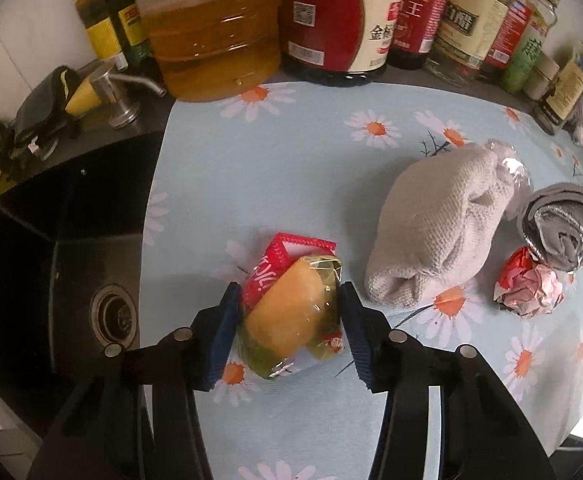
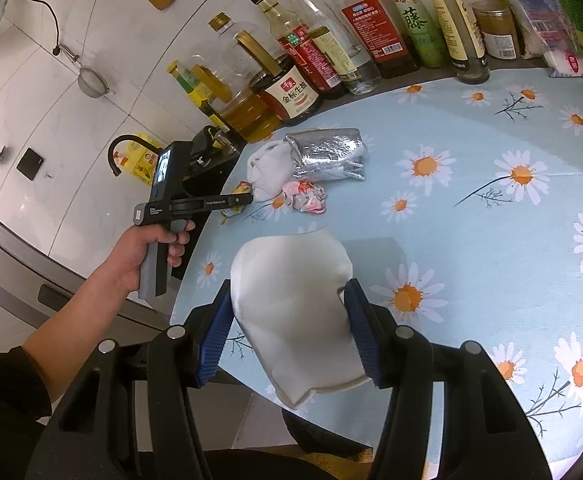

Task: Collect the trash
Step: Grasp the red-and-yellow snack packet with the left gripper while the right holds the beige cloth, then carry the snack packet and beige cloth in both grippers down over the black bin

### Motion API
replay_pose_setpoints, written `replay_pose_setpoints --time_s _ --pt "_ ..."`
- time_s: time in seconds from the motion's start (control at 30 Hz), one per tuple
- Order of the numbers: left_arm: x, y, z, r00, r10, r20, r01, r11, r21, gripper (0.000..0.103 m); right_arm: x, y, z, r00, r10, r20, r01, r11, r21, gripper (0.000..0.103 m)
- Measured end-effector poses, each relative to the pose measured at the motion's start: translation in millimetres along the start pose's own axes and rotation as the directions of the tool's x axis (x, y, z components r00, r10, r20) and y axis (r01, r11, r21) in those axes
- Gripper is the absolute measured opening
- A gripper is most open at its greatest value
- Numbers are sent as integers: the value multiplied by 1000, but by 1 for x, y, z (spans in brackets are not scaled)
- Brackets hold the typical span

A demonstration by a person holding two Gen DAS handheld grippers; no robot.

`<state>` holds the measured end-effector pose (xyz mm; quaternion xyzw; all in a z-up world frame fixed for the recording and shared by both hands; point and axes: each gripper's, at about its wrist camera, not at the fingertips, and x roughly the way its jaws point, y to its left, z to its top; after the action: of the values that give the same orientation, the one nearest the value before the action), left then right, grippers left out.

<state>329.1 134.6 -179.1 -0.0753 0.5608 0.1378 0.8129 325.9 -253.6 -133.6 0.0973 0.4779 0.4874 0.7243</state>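
Observation:
A snack wrapper (image 1: 291,312), yellow-orange with a red printed part, lies on the daisy-print tablecloth (image 1: 283,176) near the sink. My left gripper (image 1: 289,288) is shut on it, one blue pad pressing each side. My right gripper (image 2: 289,284) is shut on a white bag (image 2: 295,304), held above the table's near edge. Further trash lies to the right of the wrapper: a crumpled red-and-pink paper ball (image 1: 527,288) and a silver foil bag (image 1: 563,232). In the right wrist view the paper ball (image 2: 307,196) and foil bag (image 2: 327,154) lie just beyond the hand (image 2: 147,248) holding the left gripper.
A bundled grey cloth (image 1: 431,240) lies between the wrapper and the foil bag. A dark sink (image 1: 71,260) drops off left of the cloth-covered counter. Oil and sauce bottles (image 1: 331,20) line the back wall, with a soap pump (image 1: 119,96) beside them.

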Motion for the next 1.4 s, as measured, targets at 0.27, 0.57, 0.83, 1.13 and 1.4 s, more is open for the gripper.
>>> replay_pose_setpoints --time_s 0.27,0.57,0.83,1.13,1.4 --pt "-9 2 -11 1000 -13 8 13 1000 -7 47 7 4 -2 1000 12 -9 -12 1000 -5 56" --pt "-39 3 -43 998 -51 46 52 999 -7 47 21 20 -7 1000 6 -25 -7 1000 -23 56" --pt "-67 -10 -100 991 -119 63 117 993 20 47 37 47 -25 999 -6 -46 3 997 -74 56" --pt "-105 -24 -165 979 -186 85 182 982 60 47 59 75 -56 995 -47 -85 39 994 -100 56" --pt "-121 -28 -210 967 -241 76 236 969 76 47 66 95 -90 991 -86 -103 76 993 -92 56"
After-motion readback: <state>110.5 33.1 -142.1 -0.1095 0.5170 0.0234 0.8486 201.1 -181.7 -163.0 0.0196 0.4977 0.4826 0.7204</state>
